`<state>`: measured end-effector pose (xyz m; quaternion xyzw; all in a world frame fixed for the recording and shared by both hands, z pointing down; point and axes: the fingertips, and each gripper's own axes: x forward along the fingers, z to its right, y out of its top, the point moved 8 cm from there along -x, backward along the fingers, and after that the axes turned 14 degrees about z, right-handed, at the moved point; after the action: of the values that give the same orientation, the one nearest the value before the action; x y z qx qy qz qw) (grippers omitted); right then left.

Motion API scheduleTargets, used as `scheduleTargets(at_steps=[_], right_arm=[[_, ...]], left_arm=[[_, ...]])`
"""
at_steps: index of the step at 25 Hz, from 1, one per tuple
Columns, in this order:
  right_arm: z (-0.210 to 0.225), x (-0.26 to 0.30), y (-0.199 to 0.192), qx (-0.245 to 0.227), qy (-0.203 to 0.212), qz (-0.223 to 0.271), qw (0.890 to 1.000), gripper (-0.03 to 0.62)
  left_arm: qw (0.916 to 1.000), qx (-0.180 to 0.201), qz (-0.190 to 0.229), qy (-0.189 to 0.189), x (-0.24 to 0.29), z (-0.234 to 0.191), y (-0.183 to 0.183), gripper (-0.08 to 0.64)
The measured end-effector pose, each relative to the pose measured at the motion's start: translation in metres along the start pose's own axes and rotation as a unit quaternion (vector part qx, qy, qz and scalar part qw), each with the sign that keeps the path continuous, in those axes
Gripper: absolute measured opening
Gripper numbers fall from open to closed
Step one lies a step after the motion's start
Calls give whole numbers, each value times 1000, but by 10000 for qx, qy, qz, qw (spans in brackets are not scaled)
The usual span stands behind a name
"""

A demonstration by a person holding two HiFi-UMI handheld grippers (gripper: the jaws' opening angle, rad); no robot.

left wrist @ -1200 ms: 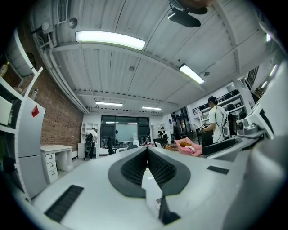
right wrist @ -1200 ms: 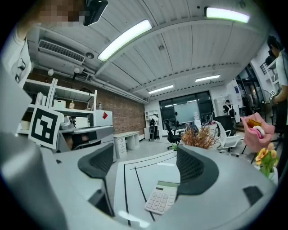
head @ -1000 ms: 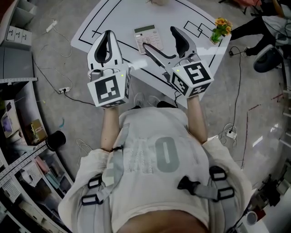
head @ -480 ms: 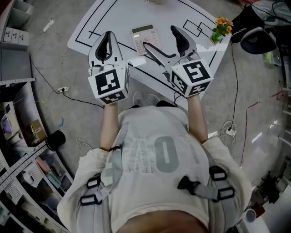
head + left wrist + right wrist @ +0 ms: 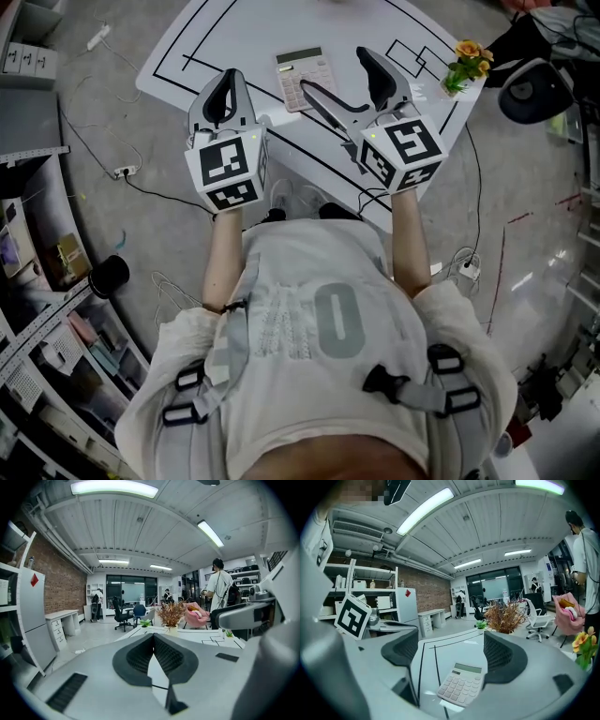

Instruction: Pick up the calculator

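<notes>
**Head view.**
- Step in hand, by your reviewer's judgement: the approach. Nothing was lifted yet.
- The flat white desk calculator, with pale keys and a greenish display strip, lay face-up on the white table marked with black lines. It sat toward the table's near edge.
- Your right gripper was held just over and beside the calculator, its two dark-padded fingers wide apart. One finger crossed the calculator's near right corner in the picture. Whether it touched could not be told from here.
- Your left gripper hung to the left of the calculator, apart from it, over the table's edge.
- A small pot of yellow flowers stood at the table's right corner, well clear of the work.

**Left gripper view.**
- The jaws of the left gripper were pressed together, ribbed pads meeting, with nothing between them.
- It looked level across the table toward a dried brown plant in a pale pot. The calculator did not show.

**Right gripper view.**
- The jaws of the right gripper were spread broadly and held nothing.
- The calculator lay on the table in the gap ahead, nearer the right-hand pad and turned at a slant.

**Next move, as judged.**
- You needed to lower the right gripper, centre the calculator's width between the pads, and close on its long edges.
- The body is thin and smooth, so a shallow or skewed bite could let it slip or tip.
</notes>
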<state>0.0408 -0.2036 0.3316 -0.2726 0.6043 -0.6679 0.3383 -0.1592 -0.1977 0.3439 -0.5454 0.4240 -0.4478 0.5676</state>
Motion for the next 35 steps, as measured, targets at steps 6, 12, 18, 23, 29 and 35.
scheduleTargets(at_steps=[6, 12, 18, 23, 29, 35], right_arm=[[27, 15, -13, 136, 207, -278, 9993, 428], [71, 42, -54, 573, 529, -951, 9924, 428], [113, 79, -117, 1458, 727, -1793, 9702, 426], [121, 102, -144, 2054, 1157, -2353, 9429, 426], [122, 120, -157, 2265, 1502, -2902, 9176, 426], [115, 129, -172, 2435, 1719, -3276, 8965, 426]], left_arm=[[9998, -7, -188, 2, 5, -7, -14, 20], [9990, -59, -435, -18, 8, -8, -32, 20], [9975, -84, -705, -29, 5, -11, -44, 20], [9961, -155, -868, 1, 1, -16, -55, 20], [9950, -226, -970, -3, 1, -19, -64, 20], [9944, -280, -1021, 35, 1, -25, -68, 20]])
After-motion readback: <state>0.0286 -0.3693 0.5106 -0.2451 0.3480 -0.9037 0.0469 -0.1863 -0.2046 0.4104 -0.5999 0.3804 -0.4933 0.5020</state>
